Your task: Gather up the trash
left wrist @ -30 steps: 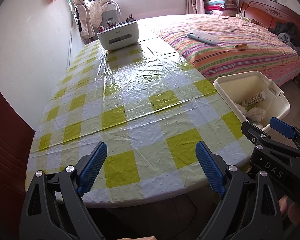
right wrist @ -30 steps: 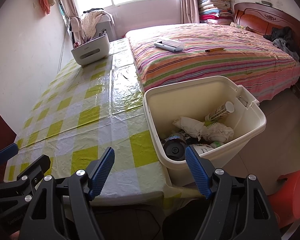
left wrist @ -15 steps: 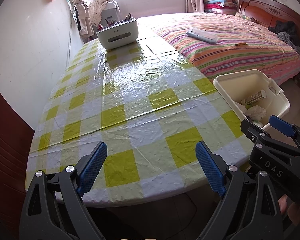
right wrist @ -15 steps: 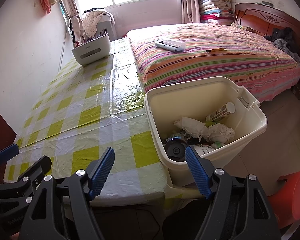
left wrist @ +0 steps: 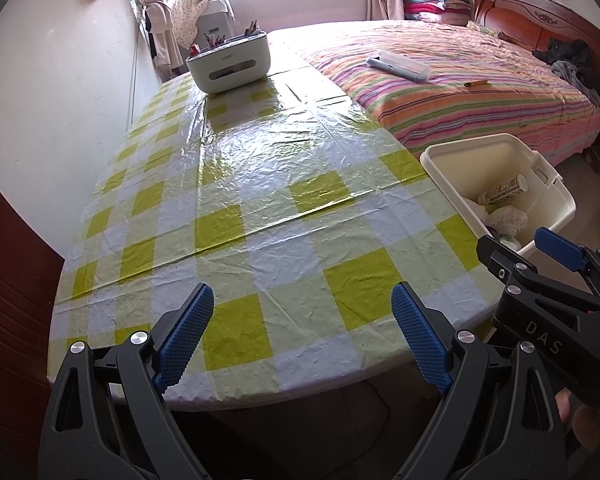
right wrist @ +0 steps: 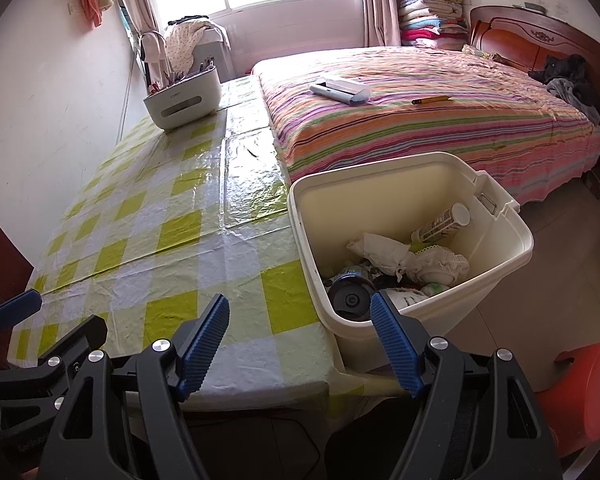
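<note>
At nine o'clock the left gripper hangs with jaws wide and empty over the checked tablecloth, at centre the right gripper likewise gapes, and at three o'clock the cream bin holds the trash.

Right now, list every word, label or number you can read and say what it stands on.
"DAS": on the black body of the right hand-held gripper, seen from the left wrist.
White organizer box: a small grey logo, too blurred to read.
Bottle in the trash bin: printed label, too small to read.
</note>
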`<action>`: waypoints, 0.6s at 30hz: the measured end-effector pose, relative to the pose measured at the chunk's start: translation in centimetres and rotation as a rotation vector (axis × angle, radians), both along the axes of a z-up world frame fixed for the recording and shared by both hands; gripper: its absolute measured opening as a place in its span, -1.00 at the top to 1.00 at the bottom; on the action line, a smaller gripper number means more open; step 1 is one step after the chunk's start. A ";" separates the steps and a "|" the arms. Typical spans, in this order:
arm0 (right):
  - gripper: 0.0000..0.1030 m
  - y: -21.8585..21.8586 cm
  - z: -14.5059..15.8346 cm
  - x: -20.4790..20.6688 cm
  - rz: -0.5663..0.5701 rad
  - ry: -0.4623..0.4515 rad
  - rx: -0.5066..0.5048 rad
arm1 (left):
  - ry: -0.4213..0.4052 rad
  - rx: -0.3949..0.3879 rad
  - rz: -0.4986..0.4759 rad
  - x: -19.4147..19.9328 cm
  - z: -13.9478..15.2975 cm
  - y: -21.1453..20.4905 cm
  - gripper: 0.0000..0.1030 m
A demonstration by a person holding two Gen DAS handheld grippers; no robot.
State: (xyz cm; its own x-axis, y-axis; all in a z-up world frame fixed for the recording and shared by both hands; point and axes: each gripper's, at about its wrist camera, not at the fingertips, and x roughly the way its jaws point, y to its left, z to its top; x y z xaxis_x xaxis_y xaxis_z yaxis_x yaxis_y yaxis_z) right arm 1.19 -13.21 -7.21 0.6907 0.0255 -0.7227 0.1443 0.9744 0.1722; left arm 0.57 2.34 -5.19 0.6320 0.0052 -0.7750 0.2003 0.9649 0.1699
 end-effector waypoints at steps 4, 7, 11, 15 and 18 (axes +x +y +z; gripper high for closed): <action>-0.39 -0.1 0.0 -0.1 -0.001 0.001 0.002 | -0.007 0.002 -0.016 -0.3 0.1 -0.4 -0.75; -0.38 -0.2 -0.1 -0.2 -0.003 0.002 0.003 | -0.023 -0.016 -0.042 -0.6 0.3 -0.7 -0.75; -0.39 -0.5 -0.2 -0.4 -0.010 0.002 0.007 | -0.053 -0.036 -0.087 -1.2 0.8 -1.2 -0.75; -0.39 -0.8 -0.2 -0.6 -0.018 0.000 0.007 | -0.058 -0.037 -0.099 -1.4 0.9 -1.7 -0.75; -0.39 -1.0 -0.1 -0.7 -0.020 -0.004 0.007 | -0.059 -0.031 -0.090 -1.4 1.0 -1.8 -0.75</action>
State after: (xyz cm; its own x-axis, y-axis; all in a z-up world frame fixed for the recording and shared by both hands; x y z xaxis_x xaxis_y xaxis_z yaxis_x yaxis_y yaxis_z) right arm 0.46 -14.18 -7.31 0.6939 0.0168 -0.7199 0.1634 0.9700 0.1801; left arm -0.79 0.56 -4.20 0.6737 -0.0764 -0.7351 0.2765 0.9484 0.1548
